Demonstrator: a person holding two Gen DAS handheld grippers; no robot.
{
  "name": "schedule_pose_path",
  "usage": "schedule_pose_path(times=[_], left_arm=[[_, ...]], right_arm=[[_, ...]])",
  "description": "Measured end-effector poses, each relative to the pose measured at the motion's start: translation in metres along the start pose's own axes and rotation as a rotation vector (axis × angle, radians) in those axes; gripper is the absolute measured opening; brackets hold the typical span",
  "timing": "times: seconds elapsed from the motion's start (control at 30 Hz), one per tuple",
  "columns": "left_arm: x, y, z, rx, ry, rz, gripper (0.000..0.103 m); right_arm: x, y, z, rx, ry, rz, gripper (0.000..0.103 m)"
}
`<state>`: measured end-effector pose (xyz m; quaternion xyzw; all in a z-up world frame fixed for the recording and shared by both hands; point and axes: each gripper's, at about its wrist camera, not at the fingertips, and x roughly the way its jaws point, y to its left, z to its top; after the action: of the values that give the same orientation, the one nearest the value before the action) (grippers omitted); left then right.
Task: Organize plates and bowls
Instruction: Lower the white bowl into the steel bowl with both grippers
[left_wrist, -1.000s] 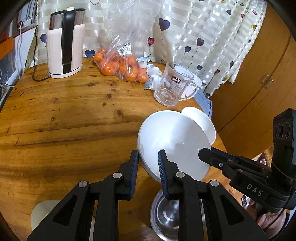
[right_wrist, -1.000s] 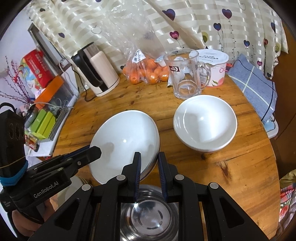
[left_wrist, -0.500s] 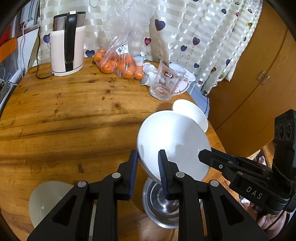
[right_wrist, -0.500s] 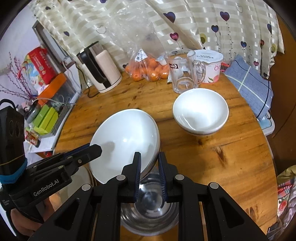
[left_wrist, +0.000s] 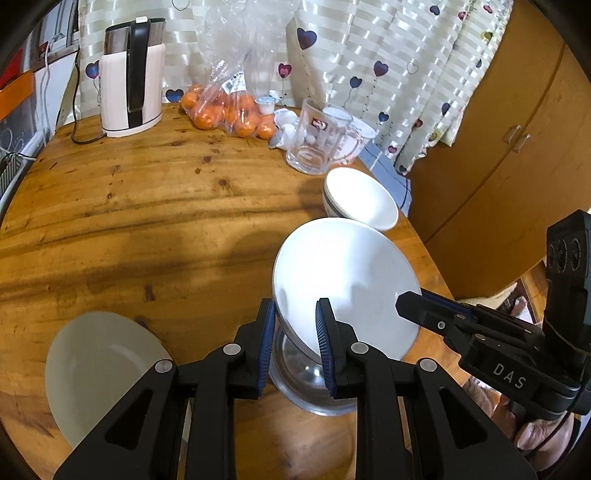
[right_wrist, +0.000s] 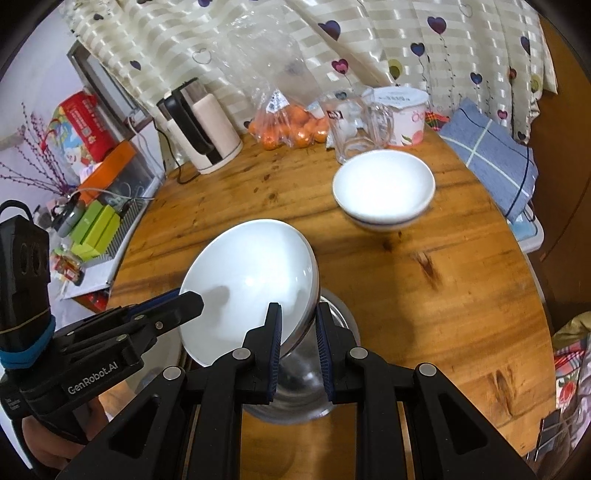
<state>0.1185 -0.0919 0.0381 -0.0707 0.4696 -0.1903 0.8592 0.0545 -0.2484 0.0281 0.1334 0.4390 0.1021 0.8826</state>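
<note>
A large white bowl (left_wrist: 343, 277) hangs tilted in the air, gripped at two sides of its rim. My left gripper (left_wrist: 294, 332) is shut on its near rim. My right gripper (right_wrist: 298, 334) is shut on the opposite rim; the bowl also shows in the right wrist view (right_wrist: 251, 284). A steel bowl (left_wrist: 314, 380) sits on the table right under it, also seen in the right wrist view (right_wrist: 332, 369). A smaller white bowl (right_wrist: 384, 188) stands further back on the right. A pale plate (left_wrist: 99, 369) lies at the near left.
The round wooden table (left_wrist: 129, 206) carries a kettle (left_wrist: 131, 77), a bag of oranges (left_wrist: 229, 110), a glass mug (left_wrist: 317, 140) and a lidded tub (right_wrist: 402, 114) at the back. A blue cloth (right_wrist: 491, 162) lies at the right edge. A cabinet (left_wrist: 498, 129) stands right.
Both grippers have lifted the large white bowl up and drawn it back toward the near edge. The steel bowl and the pale plate have come more into view.
</note>
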Motion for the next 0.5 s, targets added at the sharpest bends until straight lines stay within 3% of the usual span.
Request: schedule_pose_path(times=[0.5], left_arm=[[0.011, -0.008, -0.025, -0.004, 0.049, 0.0, 0.022]], right_arm=[[0.008, -0.016, -0.024, 0.027, 0.06, -0.008, 0.018]])
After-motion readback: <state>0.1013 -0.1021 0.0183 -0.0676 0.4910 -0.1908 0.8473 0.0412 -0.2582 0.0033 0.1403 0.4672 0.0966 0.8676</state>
